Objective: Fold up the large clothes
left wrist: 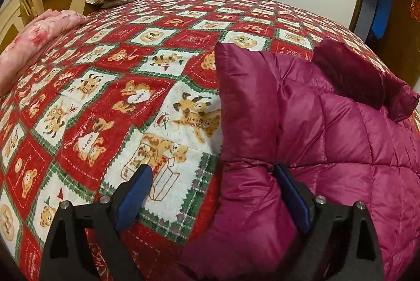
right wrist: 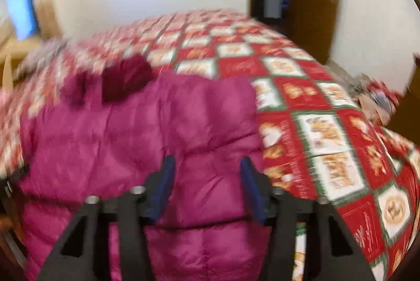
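Jacket (left wrist: pixel 328 128) edge sits between the open left claw (left wrist: pixel 214 198); right claw (right wrist: pixel 207 186) open above it.

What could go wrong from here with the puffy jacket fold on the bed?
1. The magenta puffer jacket is slick and lofty; its folded-in sleeve may spring back open.
2. The left hand-held gripper is open, straddling the sleeve edge and the bedspread; closing here might pinch bedspread too.
3. The right wrist view is motion-blurred, with the right hand-held gripper open above the jacket; a hasty grab could catch only the top layer.
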`<state>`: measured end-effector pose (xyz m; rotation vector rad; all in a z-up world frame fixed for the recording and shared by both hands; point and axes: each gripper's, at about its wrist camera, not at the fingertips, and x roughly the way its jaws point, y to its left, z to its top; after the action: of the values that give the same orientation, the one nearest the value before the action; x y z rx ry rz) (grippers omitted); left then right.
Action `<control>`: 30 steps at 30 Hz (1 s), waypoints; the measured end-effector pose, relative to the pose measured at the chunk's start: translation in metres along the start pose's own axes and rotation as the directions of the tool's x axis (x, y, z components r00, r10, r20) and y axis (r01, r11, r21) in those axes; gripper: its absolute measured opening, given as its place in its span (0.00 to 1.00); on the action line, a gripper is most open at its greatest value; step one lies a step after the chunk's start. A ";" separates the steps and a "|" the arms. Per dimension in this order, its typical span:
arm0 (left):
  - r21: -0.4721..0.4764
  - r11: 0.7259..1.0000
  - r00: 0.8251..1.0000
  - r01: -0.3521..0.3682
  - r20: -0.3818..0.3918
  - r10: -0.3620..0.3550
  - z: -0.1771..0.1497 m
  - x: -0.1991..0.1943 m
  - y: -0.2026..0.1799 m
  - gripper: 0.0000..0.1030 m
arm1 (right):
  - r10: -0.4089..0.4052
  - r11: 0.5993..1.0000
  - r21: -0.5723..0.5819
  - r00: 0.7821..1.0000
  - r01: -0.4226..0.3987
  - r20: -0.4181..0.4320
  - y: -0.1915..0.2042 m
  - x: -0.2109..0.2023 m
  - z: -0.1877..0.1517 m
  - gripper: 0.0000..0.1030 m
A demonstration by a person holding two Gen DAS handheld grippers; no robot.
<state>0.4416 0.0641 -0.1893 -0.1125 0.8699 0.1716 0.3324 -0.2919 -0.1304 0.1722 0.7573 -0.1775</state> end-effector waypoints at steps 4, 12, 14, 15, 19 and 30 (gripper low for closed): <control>0.028 0.999 0.999 -0.036 0.017 0.035 -0.001 -0.003 -0.006 0.91 | 0.104 0.994 -0.022 0.994 -0.103 0.031 0.027 -0.004 0.021 0.41; -0.024 0.999 0.999 0.037 -0.004 -0.038 -0.001 0.000 0.005 0.94 | 0.070 0.982 -0.169 0.991 -0.088 -0.111 0.075 0.078 0.013 0.40; -0.010 1.000 1.000 0.025 -0.008 -0.025 -0.001 0.001 0.001 0.94 | 0.083 0.980 -0.175 0.993 -0.097 -0.085 0.070 0.078 0.004 0.40; -0.004 1.000 1.000 0.018 -0.009 -0.018 -0.001 0.001 0.000 0.94 | 0.082 0.980 -0.172 0.993 -0.096 -0.089 0.069 0.077 0.004 0.40; -0.008 0.999 0.999 0.032 -0.013 -0.032 0.002 -0.004 0.004 0.94 | 0.048 0.976 -0.209 0.995 -0.066 -0.090 0.075 0.075 0.003 0.42; 0.082 0.977 0.969 0.195 0.136 -0.205 0.070 -0.064 -0.026 0.94 | 0.162 0.982 -0.102 0.987 -0.161 0.000 0.080 0.043 0.063 0.78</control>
<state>0.4583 0.0441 -0.0944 -0.1226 0.7145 -0.0389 0.4225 -0.2326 -0.1078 0.1358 0.7390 0.0148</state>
